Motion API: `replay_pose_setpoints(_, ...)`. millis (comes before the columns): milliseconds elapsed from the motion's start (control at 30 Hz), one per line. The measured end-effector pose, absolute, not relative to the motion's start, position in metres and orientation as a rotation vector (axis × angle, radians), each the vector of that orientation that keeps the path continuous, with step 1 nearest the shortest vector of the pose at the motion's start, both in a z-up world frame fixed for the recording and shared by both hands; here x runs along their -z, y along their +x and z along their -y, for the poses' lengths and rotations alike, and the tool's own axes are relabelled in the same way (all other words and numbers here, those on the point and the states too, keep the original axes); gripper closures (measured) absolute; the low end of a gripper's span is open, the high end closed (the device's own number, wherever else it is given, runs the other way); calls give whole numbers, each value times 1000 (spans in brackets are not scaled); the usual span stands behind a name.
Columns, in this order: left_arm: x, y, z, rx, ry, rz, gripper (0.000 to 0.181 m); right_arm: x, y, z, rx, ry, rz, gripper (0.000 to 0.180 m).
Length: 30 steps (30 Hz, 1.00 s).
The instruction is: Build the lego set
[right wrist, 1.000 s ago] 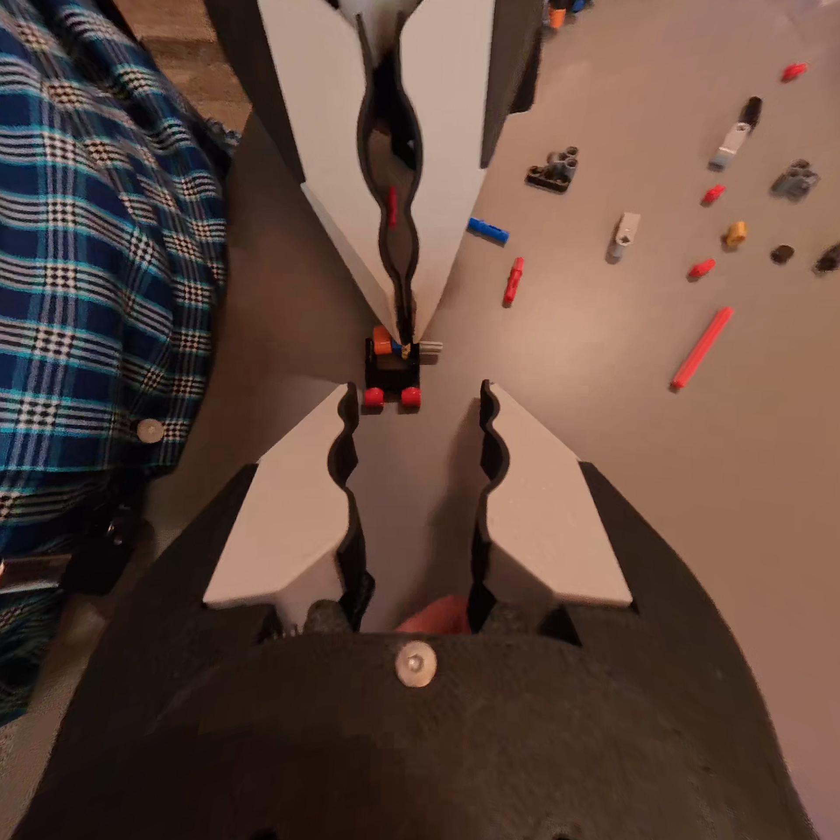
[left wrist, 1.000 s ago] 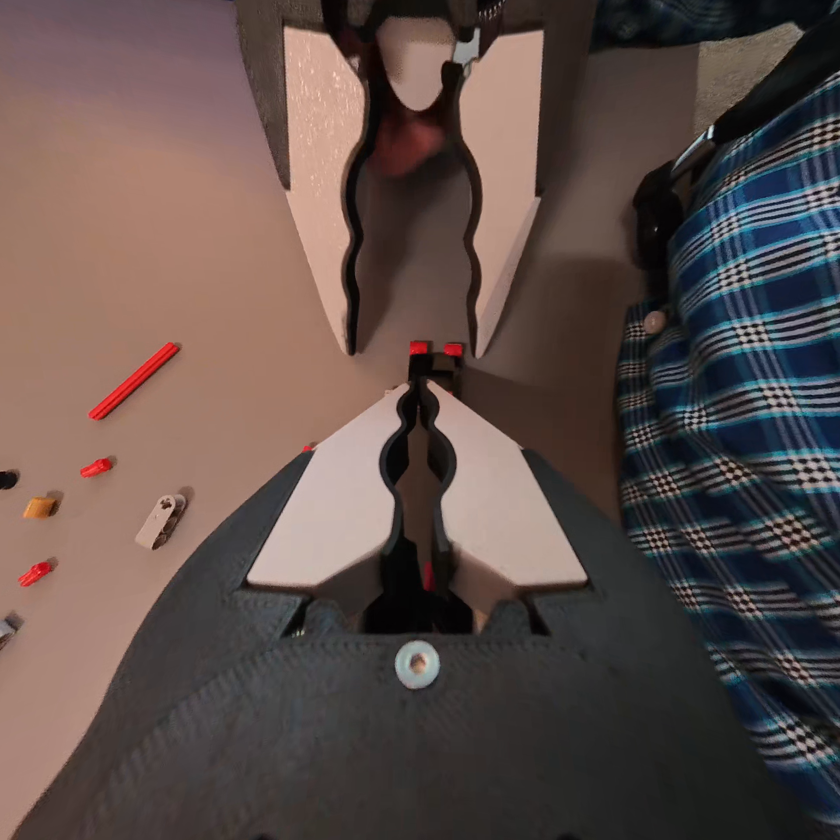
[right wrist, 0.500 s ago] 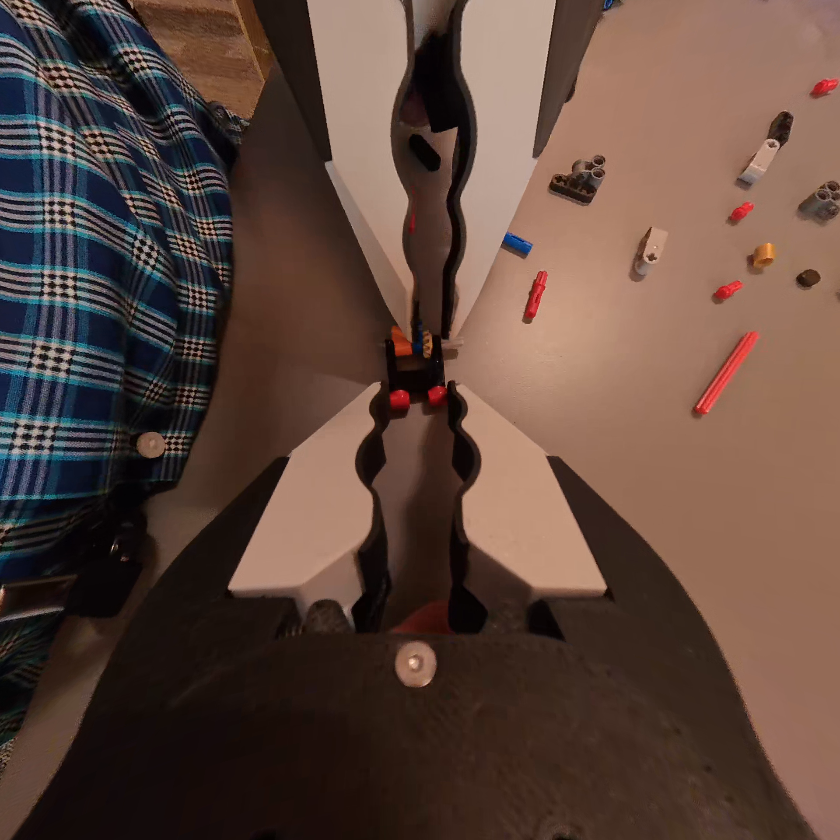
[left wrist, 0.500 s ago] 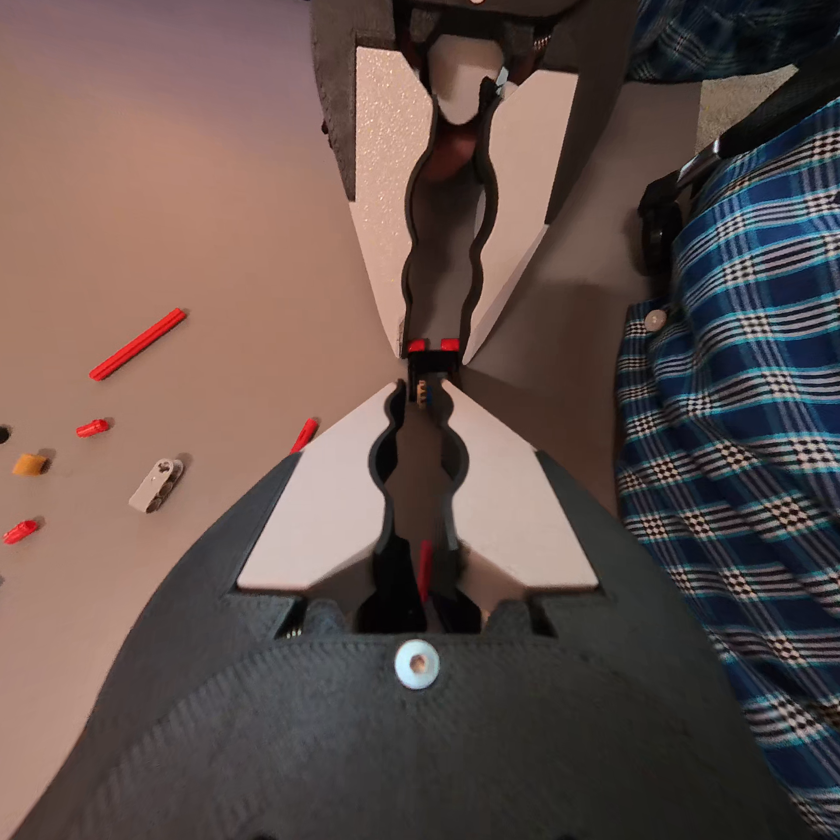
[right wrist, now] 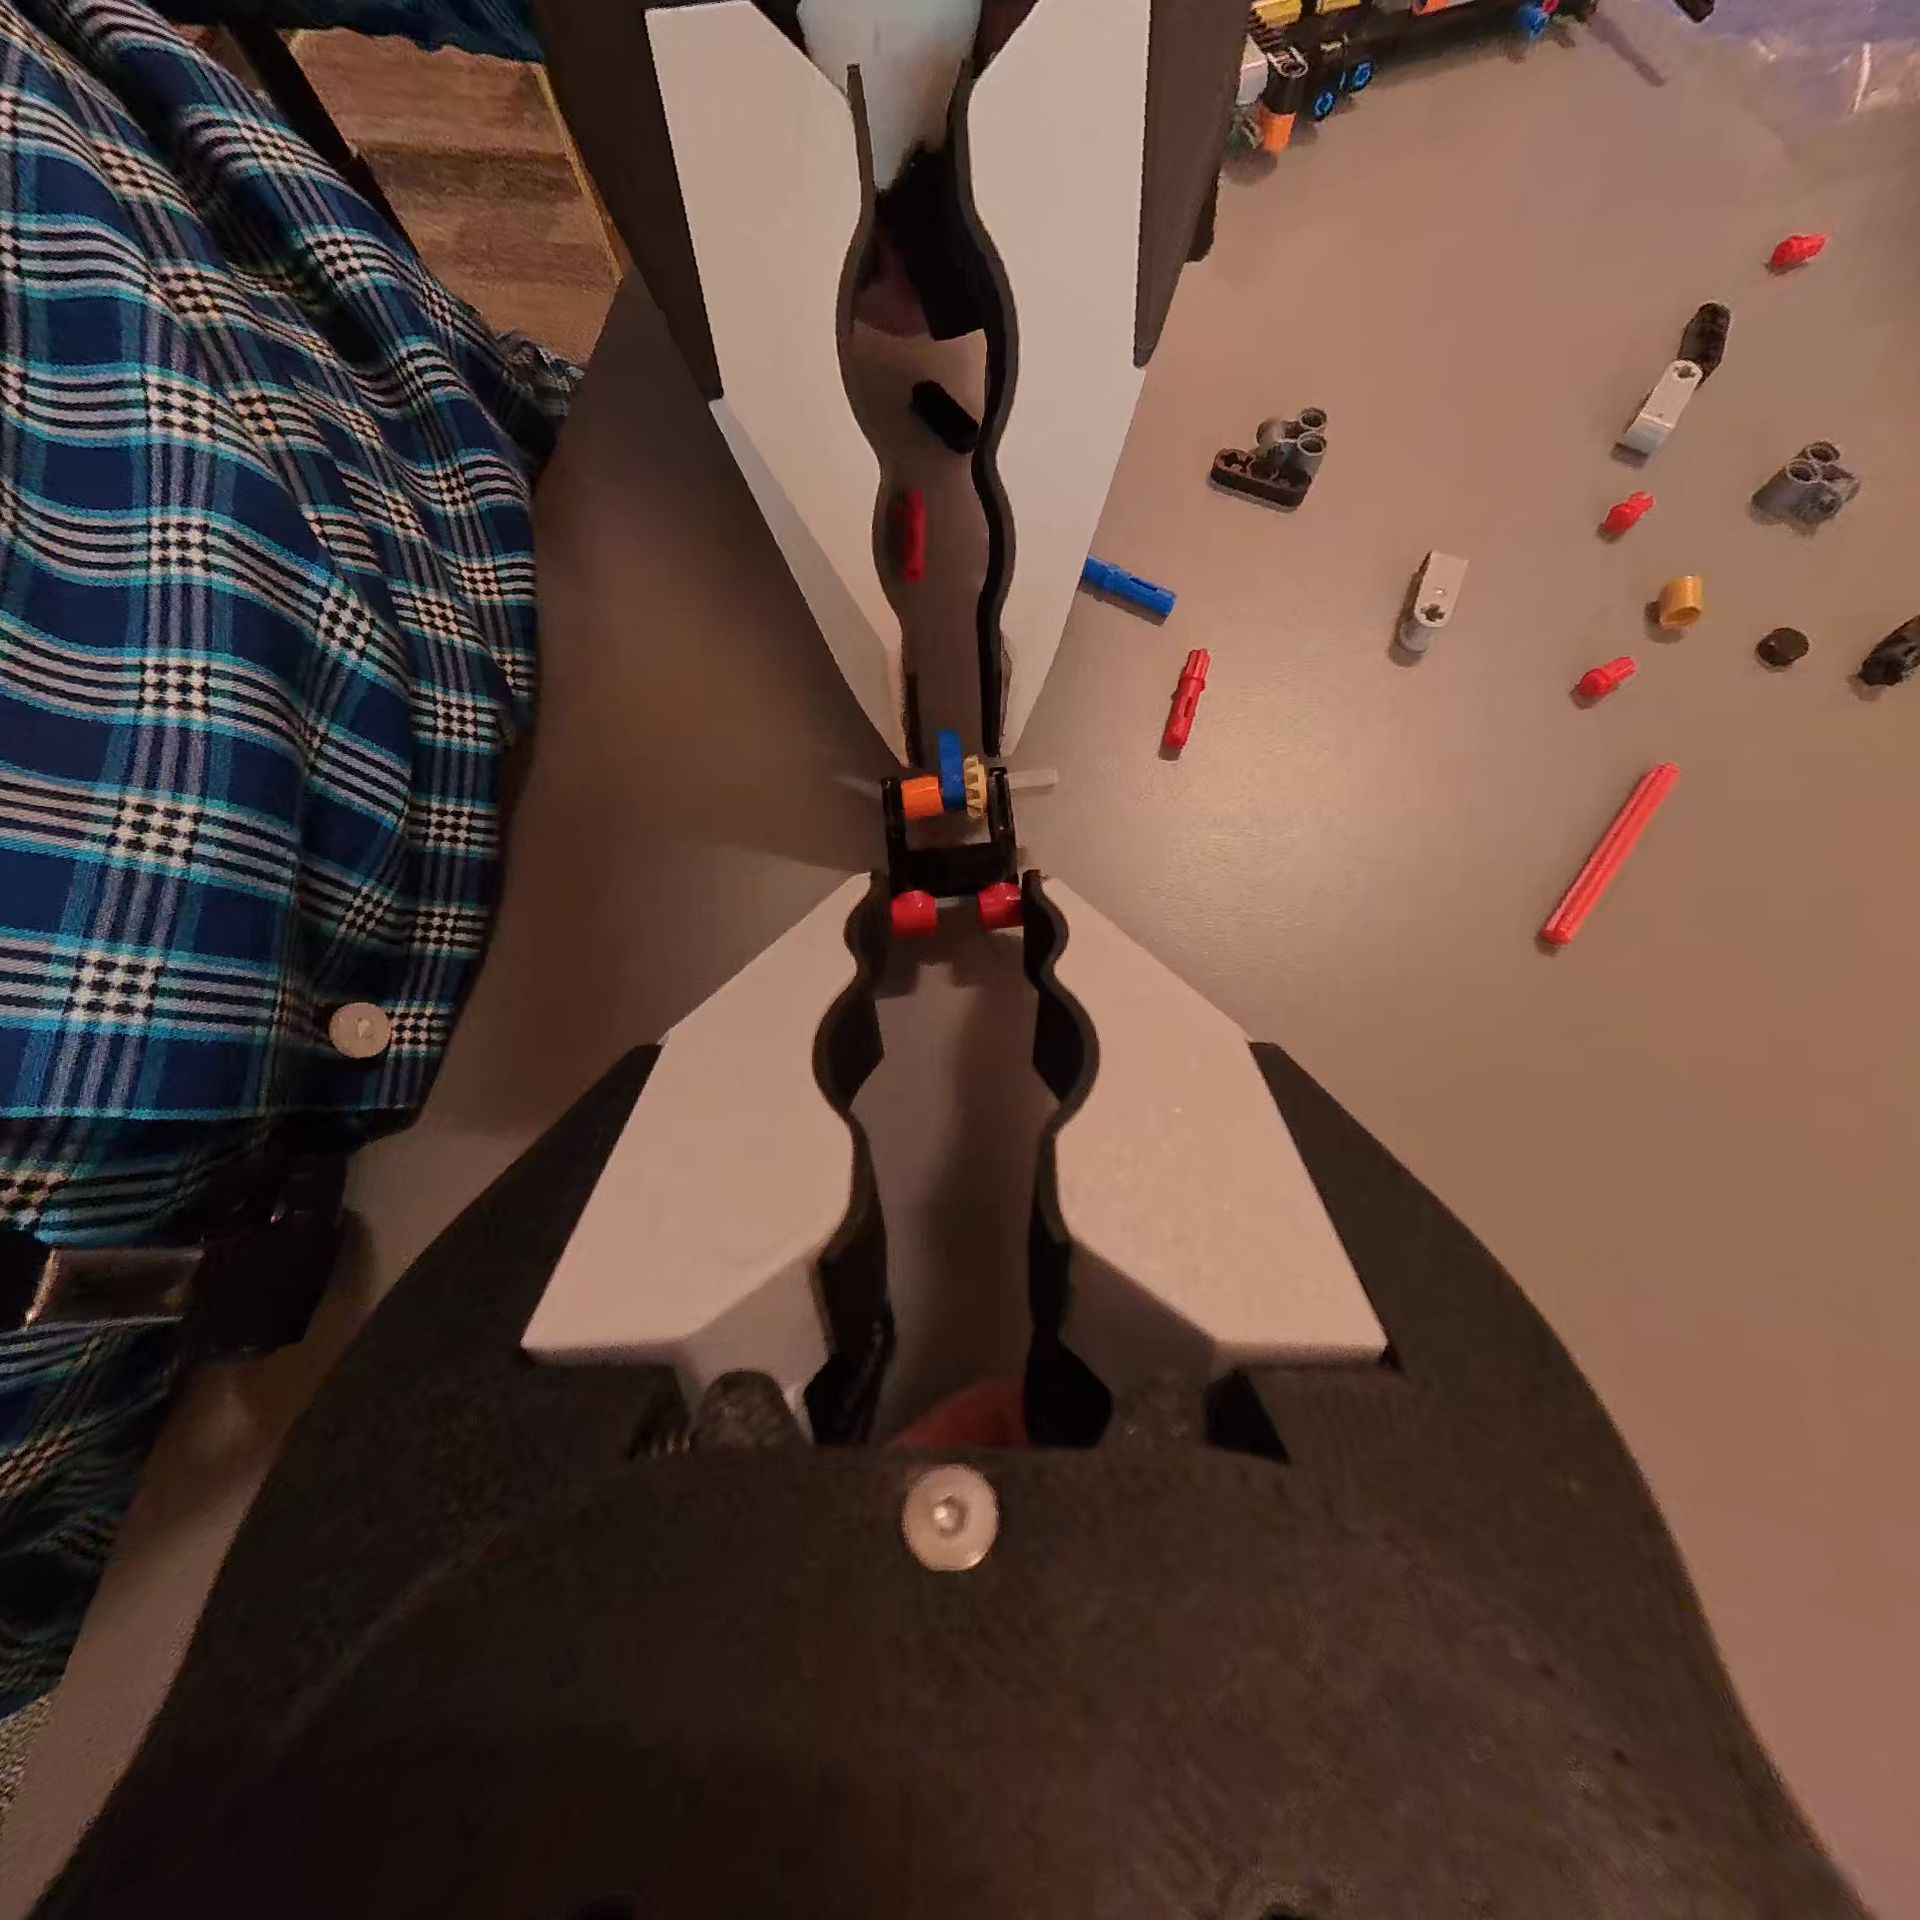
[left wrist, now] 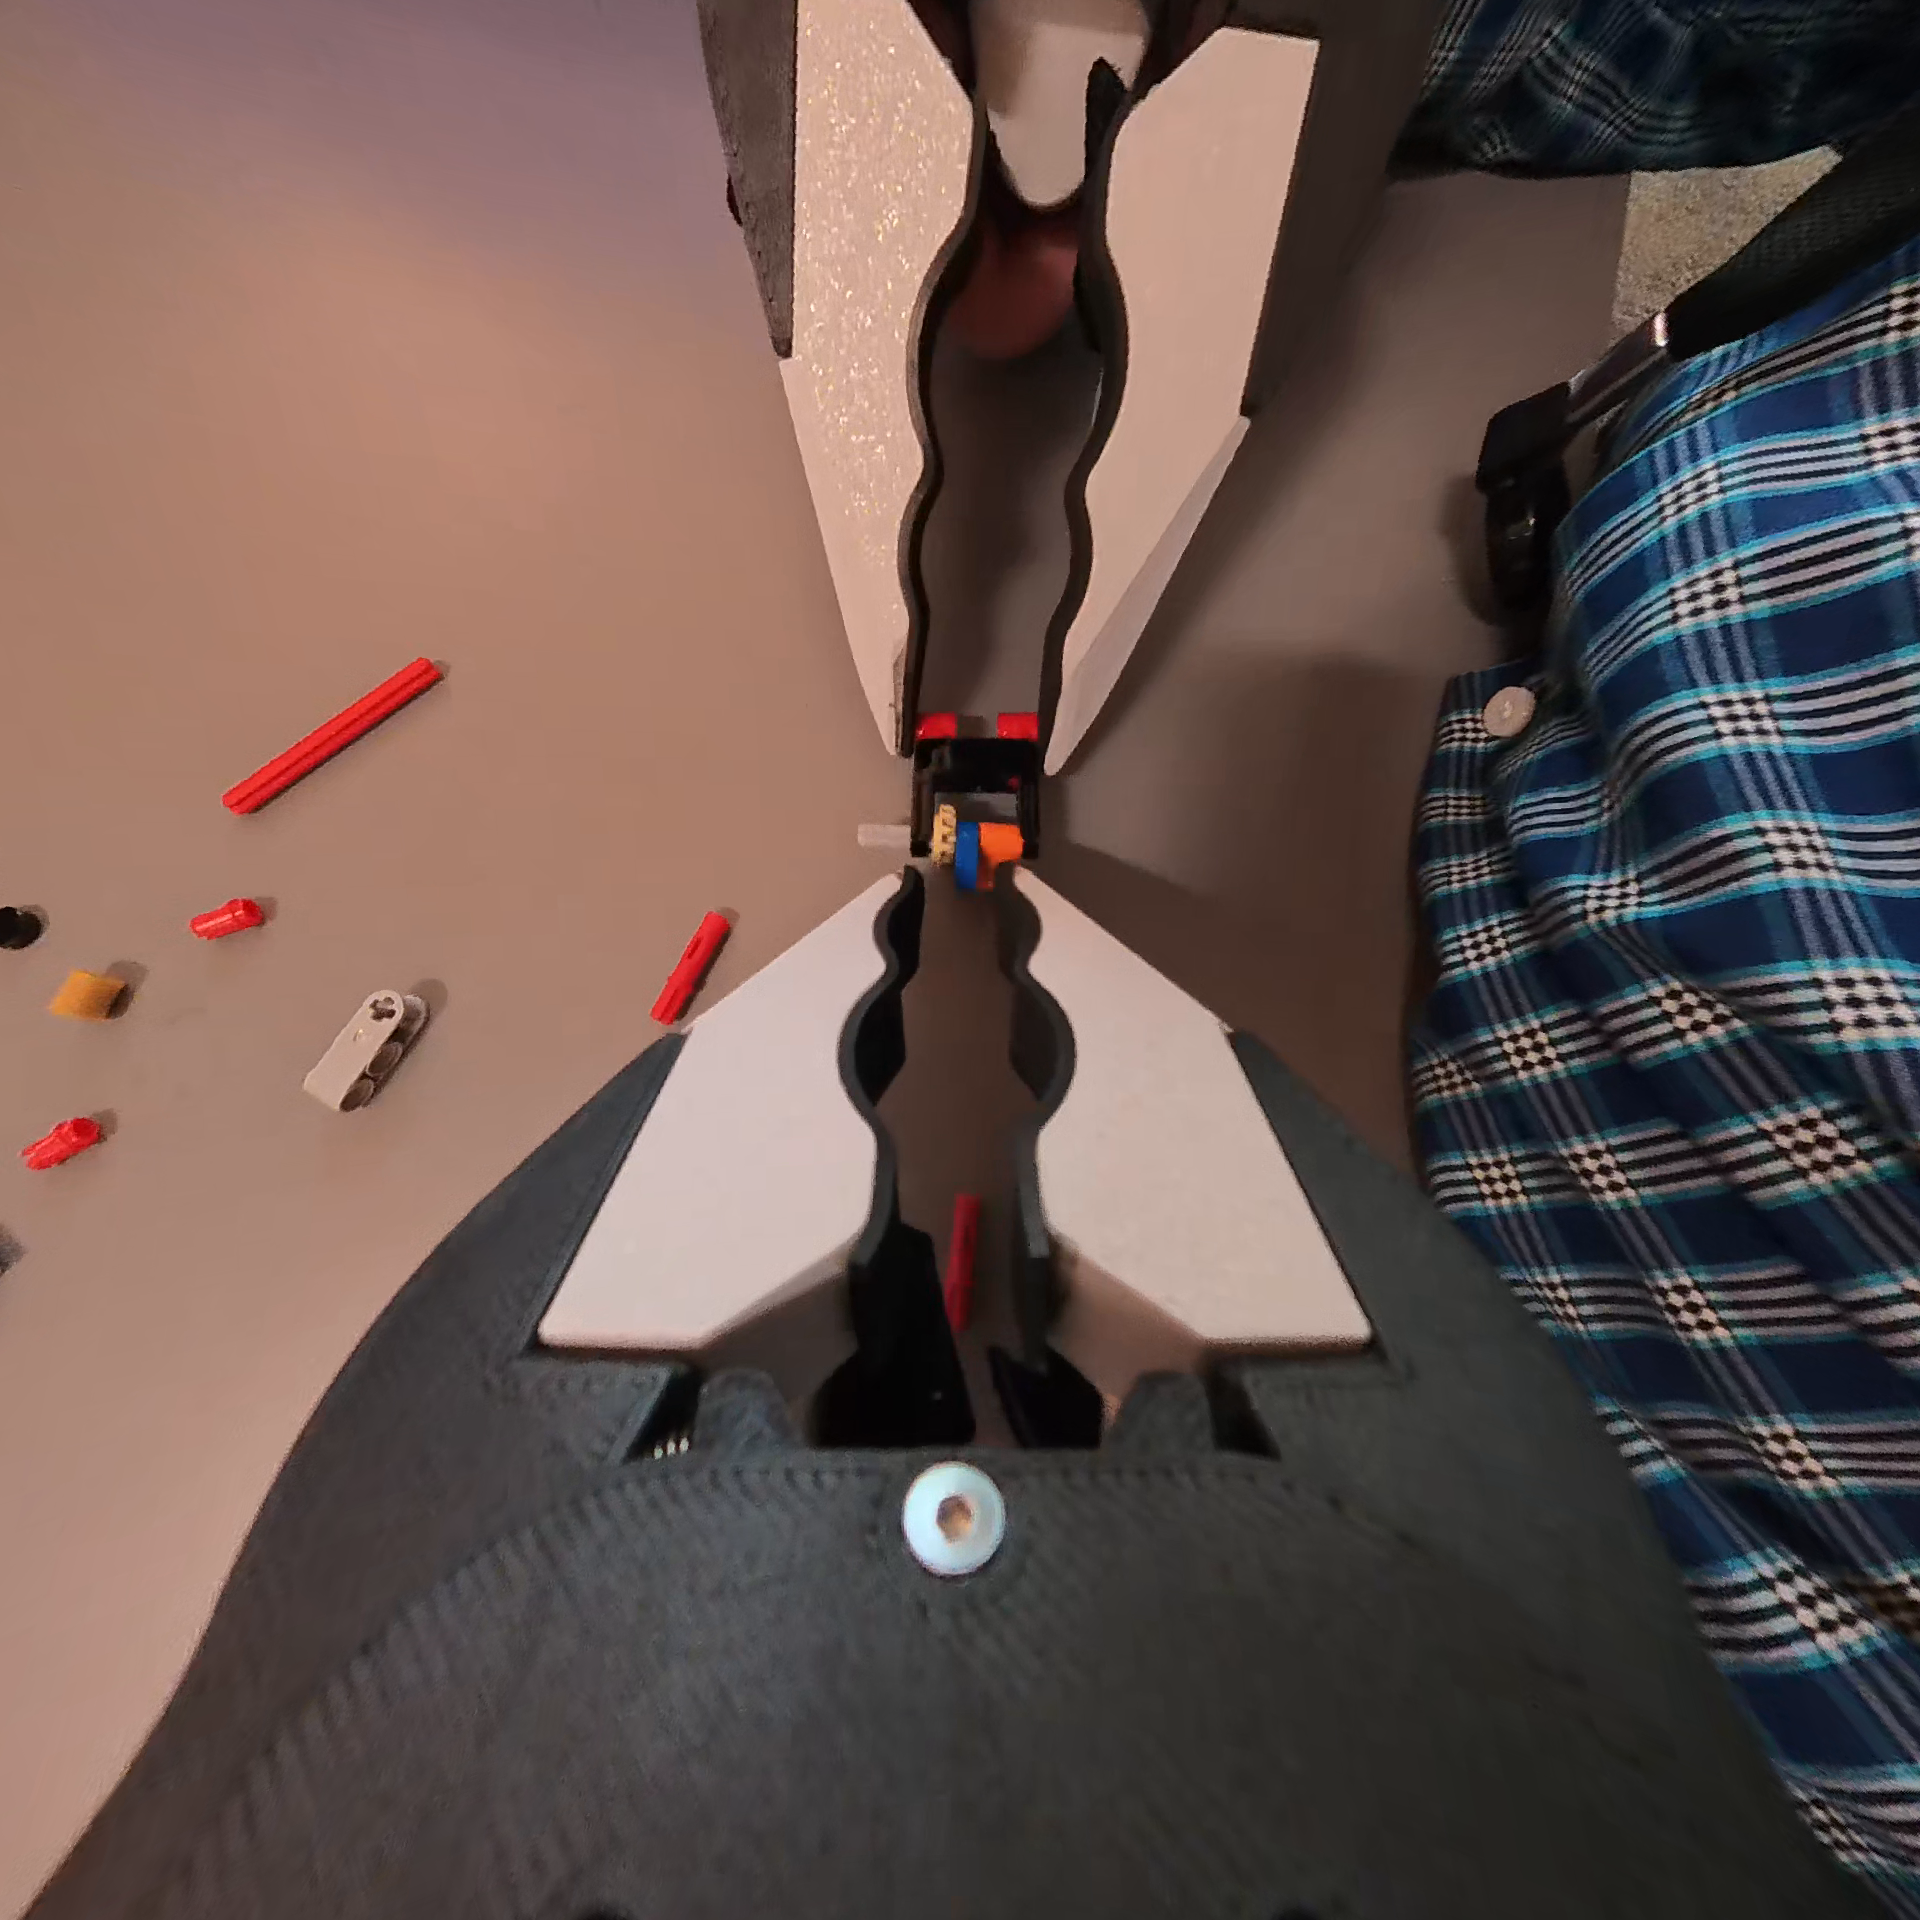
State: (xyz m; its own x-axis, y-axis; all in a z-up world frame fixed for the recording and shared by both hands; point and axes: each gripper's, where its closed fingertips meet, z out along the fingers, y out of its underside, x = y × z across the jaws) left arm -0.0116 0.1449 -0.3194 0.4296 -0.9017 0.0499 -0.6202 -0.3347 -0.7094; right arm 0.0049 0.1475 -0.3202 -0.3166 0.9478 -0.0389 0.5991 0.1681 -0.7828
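Here, taking the small black lego assembly (right wrist: 948, 831) as landmark and reading the right wrist view left to right. Left of it, a person's blue plaid shirt (right wrist: 208, 582). At its near end, the right gripper (right wrist: 945, 902) has its fingers closed on the black frame beside two red pegs. At its far end, the left gripper (left wrist: 954, 883) points in with fingers slightly apart, tips flanking the blue disc; whether they touch it is unclear. Assembly carries orange, blue and tan pieces on a pale axle, held above the worktop (right wrist: 1351, 1039). Right of it: red pin (right wrist: 1184, 698), blue pin (right wrist: 1127, 588), long red axle (right wrist: 1608, 854), grey connector (right wrist: 1432, 601).
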Motion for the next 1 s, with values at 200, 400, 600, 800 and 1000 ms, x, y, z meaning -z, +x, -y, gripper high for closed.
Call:
replay_pose_setpoints(200,314,-14,-150,581,-2056,-1259,153,317,5,-149,-1006,-1453,1970,158)
replay_pose_setpoints(400,319,-6,-149,573,-2052,-1281,120,313,5,-149,-1022,-1443,1947,158)
replay_pose_setpoints(600,321,1,-151,540,-2026,-1302,140,313,5,-149,-1024,-1438,1949,158)
replay_pose_setpoints(800,320,-1,-154,514,-2018,-1282,147,312,5,-150,-1024,-1435,1939,158)
replay_pose_setpoints(1000,322,-2,-155,497,-2001,-1283,147,313,4,-150,-1014,-1425,1942,158)
